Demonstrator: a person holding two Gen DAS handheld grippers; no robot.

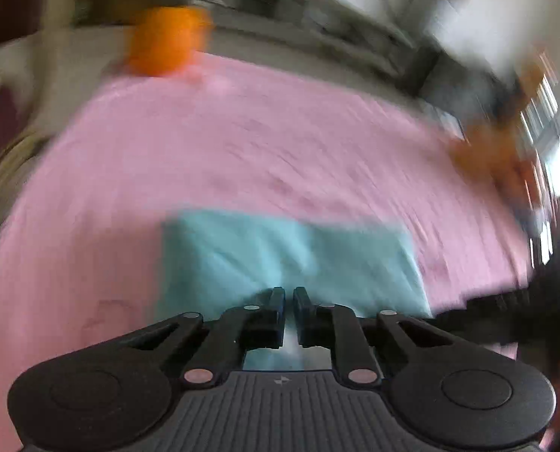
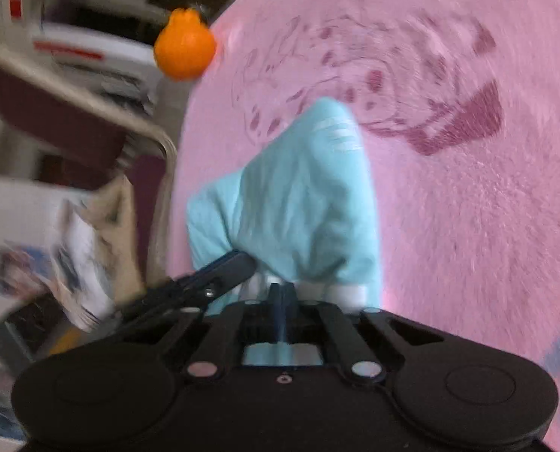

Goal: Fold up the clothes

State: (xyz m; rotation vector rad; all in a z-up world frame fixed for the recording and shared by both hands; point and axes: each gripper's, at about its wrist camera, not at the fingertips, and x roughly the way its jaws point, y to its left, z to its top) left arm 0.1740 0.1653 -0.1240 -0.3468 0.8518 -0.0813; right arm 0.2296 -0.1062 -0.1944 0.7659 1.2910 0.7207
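Note:
A light blue garment (image 1: 287, 256) lies partly folded on a pink patterned bedspread (image 1: 242, 150). My left gripper (image 1: 288, 297) sits at its near edge with the fingers almost together, a thin slit between them; blur hides whether cloth is pinched. In the right wrist view the same garment (image 2: 299, 196) rises in a lifted peak from my right gripper (image 2: 283, 290), which is shut on its white-trimmed edge. The left gripper's fingers (image 2: 223, 267) show beside it, at the garment's left edge.
An orange round object (image 1: 167, 41) sits at the bed's far corner, also in the right wrist view (image 2: 185, 49). A maroon chair (image 2: 72, 120) and cluttered shelves stand beside the bed. The pink bedspread (image 2: 468, 188) stretches wide to the right.

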